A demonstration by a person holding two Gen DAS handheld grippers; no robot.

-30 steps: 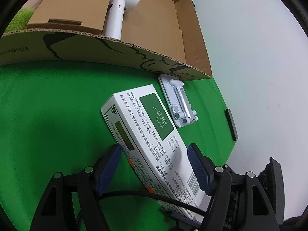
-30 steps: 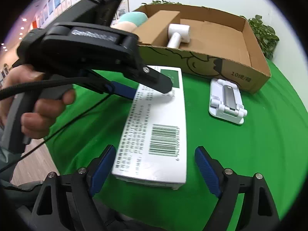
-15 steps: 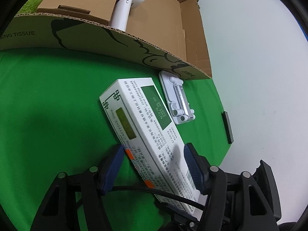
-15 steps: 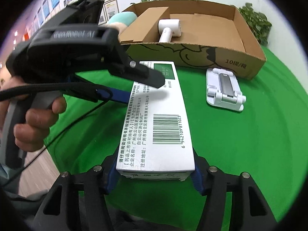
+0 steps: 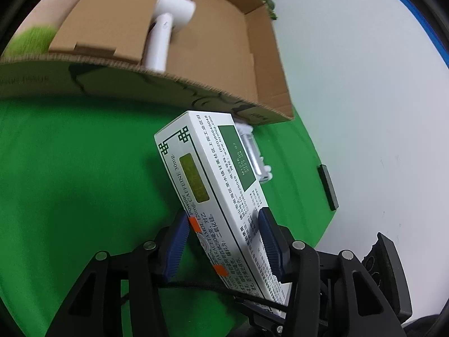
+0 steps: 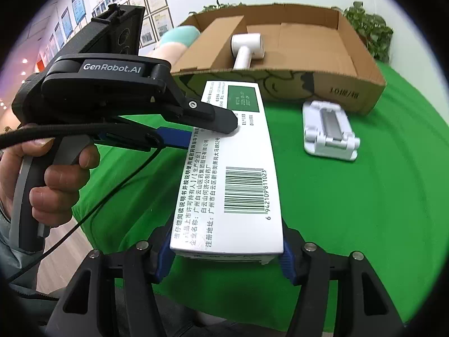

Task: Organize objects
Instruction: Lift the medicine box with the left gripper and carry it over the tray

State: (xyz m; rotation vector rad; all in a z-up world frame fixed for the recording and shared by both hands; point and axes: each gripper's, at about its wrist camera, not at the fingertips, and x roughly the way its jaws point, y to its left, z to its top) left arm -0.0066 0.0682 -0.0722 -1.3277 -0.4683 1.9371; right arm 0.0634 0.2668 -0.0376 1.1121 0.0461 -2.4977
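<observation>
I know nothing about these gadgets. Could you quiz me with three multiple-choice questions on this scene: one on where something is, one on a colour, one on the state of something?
1. Where does the white hair dryer lie?
A. Inside the cardboard box
B. On the green cloth beside the box
C. On top of the medicine box

2. What colour is the table cover?
A. Blue
B. Green
C. Grey

3. How is the medicine box held?
A. Lying untouched
B. By one gripper only
C. By both grippers, one at each end

Answers: 1 A, its head and handle rest on the box floor behind the front wall. 2 B, bright green cloth surrounds everything. 3 C, the right gripper has its pads against the near end, and the left gripper, whose jaws have just been closing, clamps the other end.
</observation>
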